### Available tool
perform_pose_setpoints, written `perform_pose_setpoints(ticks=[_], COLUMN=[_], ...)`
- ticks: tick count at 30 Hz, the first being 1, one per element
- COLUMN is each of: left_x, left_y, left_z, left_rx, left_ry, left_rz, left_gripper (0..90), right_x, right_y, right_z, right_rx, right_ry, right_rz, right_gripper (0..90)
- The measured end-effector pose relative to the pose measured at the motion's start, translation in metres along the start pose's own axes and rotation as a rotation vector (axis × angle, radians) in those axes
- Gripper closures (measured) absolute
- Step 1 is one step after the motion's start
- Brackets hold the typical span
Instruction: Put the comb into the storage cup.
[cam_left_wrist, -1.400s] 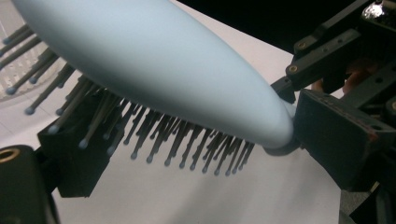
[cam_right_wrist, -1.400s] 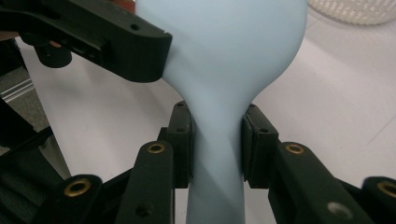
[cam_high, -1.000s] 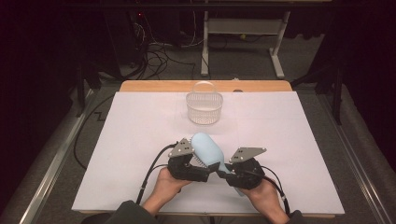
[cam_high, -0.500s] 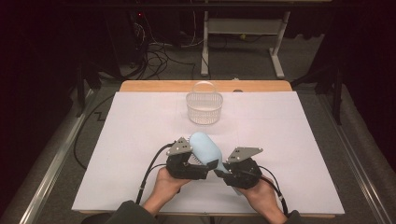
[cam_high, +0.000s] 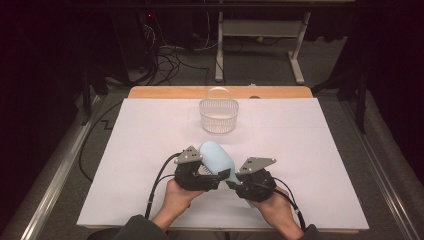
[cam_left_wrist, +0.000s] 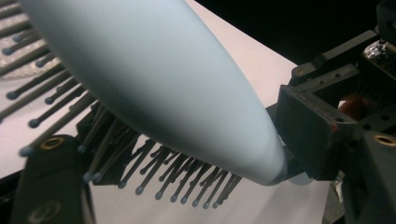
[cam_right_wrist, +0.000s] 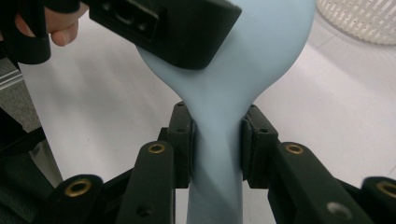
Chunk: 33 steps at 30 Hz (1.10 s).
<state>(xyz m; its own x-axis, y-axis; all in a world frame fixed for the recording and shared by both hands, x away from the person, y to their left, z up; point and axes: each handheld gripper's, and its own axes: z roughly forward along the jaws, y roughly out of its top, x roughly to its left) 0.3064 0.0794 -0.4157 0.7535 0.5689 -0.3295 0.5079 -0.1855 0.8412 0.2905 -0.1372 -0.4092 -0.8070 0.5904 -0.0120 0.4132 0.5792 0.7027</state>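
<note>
A light blue hairbrush (cam_high: 215, 157) is held above the white table near its front edge, head pointing away from the person. My right gripper (cam_right_wrist: 217, 140) is shut on the brush's handle (cam_right_wrist: 217, 154), one pad on each side. My left gripper (cam_left_wrist: 182, 154) has just been closing on the brush head (cam_left_wrist: 163, 79). One jaw meets the dark bristles (cam_left_wrist: 154, 172) and the other lies on the smooth back (cam_right_wrist: 243, 70). In the high view the left gripper (cam_high: 212, 176) and the right gripper (cam_high: 234, 183) sit close together under the brush.
A clear plastic basket (cam_high: 219, 116) with a hoop handle stands at the back middle of the white table sheet (cam_high: 140, 135); its rim (cam_right_wrist: 359, 18) is in the right gripper view. A wooden strip (cam_high: 165, 92) edges the far side. Cables trail from both grippers.
Both hands and the brush stay almost in place. The left gripper's jaws have drawn in around the brush head.
</note>
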Motion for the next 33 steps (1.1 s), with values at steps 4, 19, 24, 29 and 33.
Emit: perform_pose_setpoints(ticks=[4,19,24,29,33], left_x=[0.001,0.002,0.003,0.002,0.001], left_y=[0.001,0.004,0.006,0.006,0.008], left_z=[-0.003,-0.013,-0.015,-0.016,-0.018], left_rx=[-0.004,-0.039,-0.045,-0.04,-0.039], left_ry=[-0.004,-0.033,-0.047,-0.047,-0.05], left_rz=[-0.011,-0.02,-0.047,-0.063,-0.063], left_gripper=[28.4,40.2,42.3,44.6,45.6], right_x=[0.001,0.003,0.003,0.003,0.003], right_y=[0.002,0.009,0.011,0.011,0.011], right_z=[0.002,0.006,0.005,0.005,0.005], right_rx=[0.006,0.006,0.0,0.001,-0.003], right_ry=[-0.003,-0.009,-0.008,-0.004,0.001], right_rz=[-0.007,-0.028,-0.036,-0.034,-0.037], right_gripper=[69.8,69.8,69.7,69.6,69.6])
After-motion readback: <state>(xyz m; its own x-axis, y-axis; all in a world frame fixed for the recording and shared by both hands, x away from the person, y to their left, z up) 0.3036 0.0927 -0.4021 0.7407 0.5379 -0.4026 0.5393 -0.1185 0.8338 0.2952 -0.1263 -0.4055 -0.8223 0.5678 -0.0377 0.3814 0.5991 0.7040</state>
